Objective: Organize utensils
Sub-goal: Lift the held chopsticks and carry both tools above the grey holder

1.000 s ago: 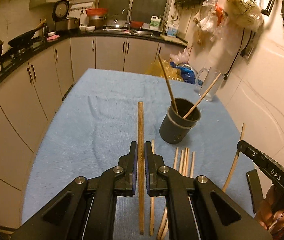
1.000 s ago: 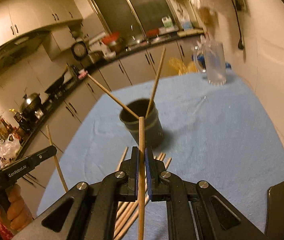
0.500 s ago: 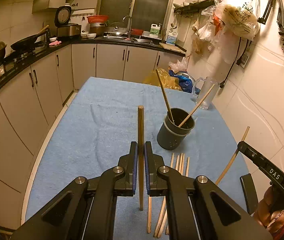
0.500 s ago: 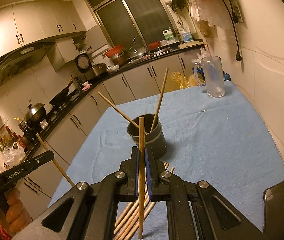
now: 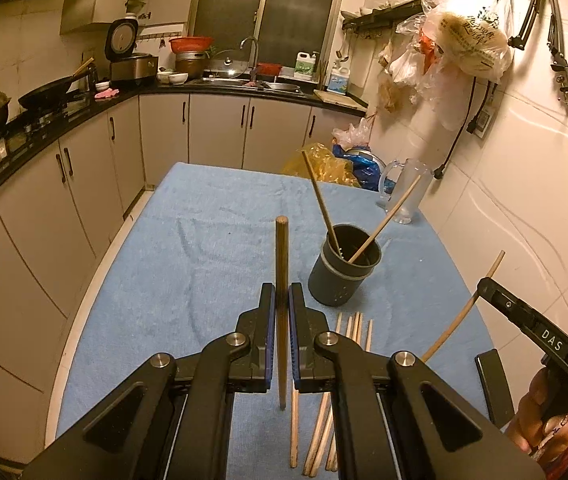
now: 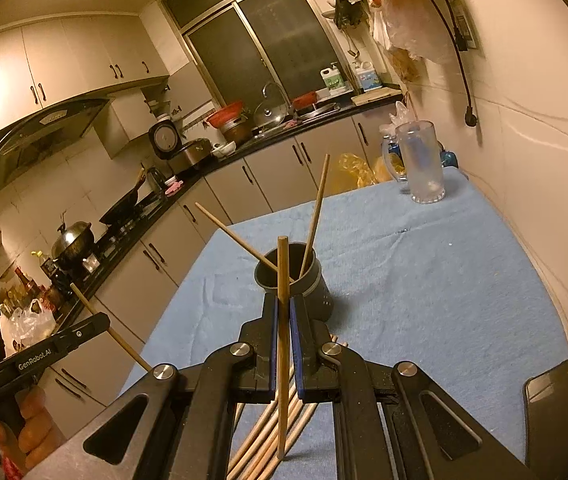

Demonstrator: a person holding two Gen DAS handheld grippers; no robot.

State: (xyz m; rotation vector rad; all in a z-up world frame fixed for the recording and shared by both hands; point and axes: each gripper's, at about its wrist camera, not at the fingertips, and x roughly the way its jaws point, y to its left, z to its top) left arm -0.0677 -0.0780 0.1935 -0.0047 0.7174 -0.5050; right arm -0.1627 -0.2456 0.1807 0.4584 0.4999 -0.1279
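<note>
From my left wrist, my left gripper (image 5: 281, 312) is clamped on a dark chopstick (image 5: 282, 264), which now hangs clear above the blue-towelled tabletop (image 5: 188, 264), higher than a second ago; the grey holder (image 5: 344, 270) stands just ahead right. From my right wrist, my right gripper (image 6: 283, 320) pinches a second chopstick (image 6: 283, 280), likewise lifted off the loose chopsticks (image 6: 268, 432), directly before the holder. Both look ready to drop in.

Home kitchen: black worktop (image 5: 220, 85) over beige cabinets (image 5: 216, 128), sink (image 5: 240, 80), wok (image 5: 46, 94) on hob, rice cooker (image 5: 130, 66), range hood (image 6: 44, 136).
</note>
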